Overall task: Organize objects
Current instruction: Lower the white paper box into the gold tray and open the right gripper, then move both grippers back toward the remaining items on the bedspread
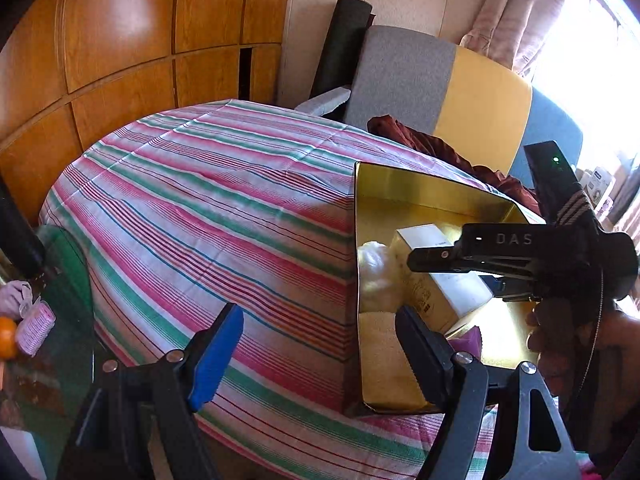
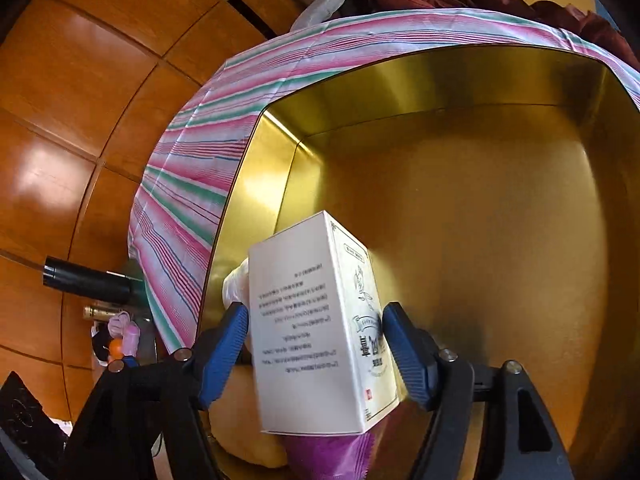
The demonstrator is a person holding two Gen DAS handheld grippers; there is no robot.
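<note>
Striped cloth [image 1: 208, 208] in pink, green and white covers the surface across the centre of your left wrist view; wooden panelling [image 1: 120, 40] fills the upper left, and a grey and yellow cushion [image 1: 440, 92] with a dark red cloth [image 1: 420, 140] sits at upper right.

Item: gold tin box [image 1: 420, 196], lid off, resting on the cloth at centre right of the left view, its inside filling most of the right wrist view.

Item: white carton [image 2: 312, 320] with printed text, lower centre of the right view, inside the tin, lying tilted on a purple packet [image 2: 332, 456] and a yellow pad [image 2: 248, 440]. A pale wrapped bundle [image 1: 376, 264] lies beside it against the tin's left wall.

Your right gripper [image 2: 316, 352]: blue pads [image 2: 224, 356] stand on either side of the carton, with a slim gap showing at the left pad; whether the right pad touches cannot be told. Jaws released.

Your left gripper [image 1: 320, 356]: jaws apart and holding nothing, one finger over the cloth, the other over the tin's near left corner.

Your hand [image 1: 560, 340] shows at right in the left view.
</note>
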